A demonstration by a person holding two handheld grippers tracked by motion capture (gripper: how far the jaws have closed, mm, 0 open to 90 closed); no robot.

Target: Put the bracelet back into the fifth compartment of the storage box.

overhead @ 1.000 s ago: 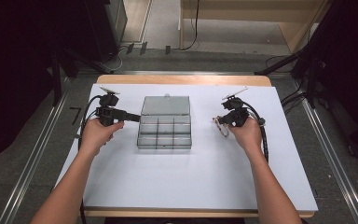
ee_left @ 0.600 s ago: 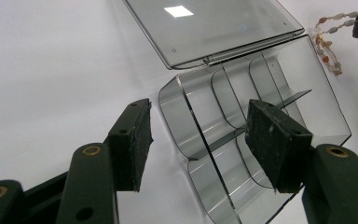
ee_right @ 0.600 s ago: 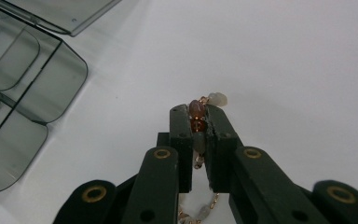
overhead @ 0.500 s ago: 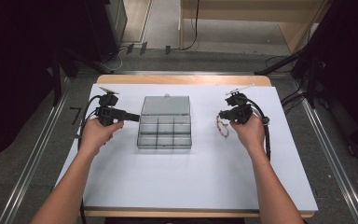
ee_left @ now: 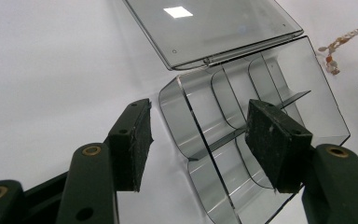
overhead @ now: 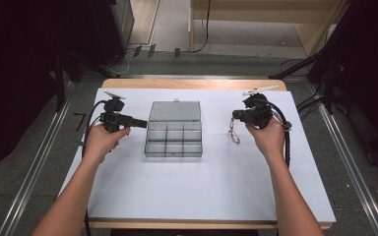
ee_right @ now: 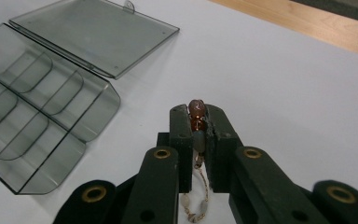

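White sheet covering a wooden table; all items below are placed relative to the organiser box.

Organiser box: smoky clear plastic, near the middle of the sheet, divided into compartments by curved partitions, every visible compartment bare. Lid hinged fully open and lying flat on the sheet on the far side of the box.

Left gripper: held in the person's left hand, just beside the box's left edge. Jaws spread wide with nothing between the pads; in the left gripper view they straddle a corner of the box without touching it.

Right gripper: held in the right hand, off the box's right side and clearly apart from it. Jaws clamped on a beaded bracelet.

Beaded bracelet: amber and pale beads, pinched at its top end, the rest hanging below the jaws, right of the box.
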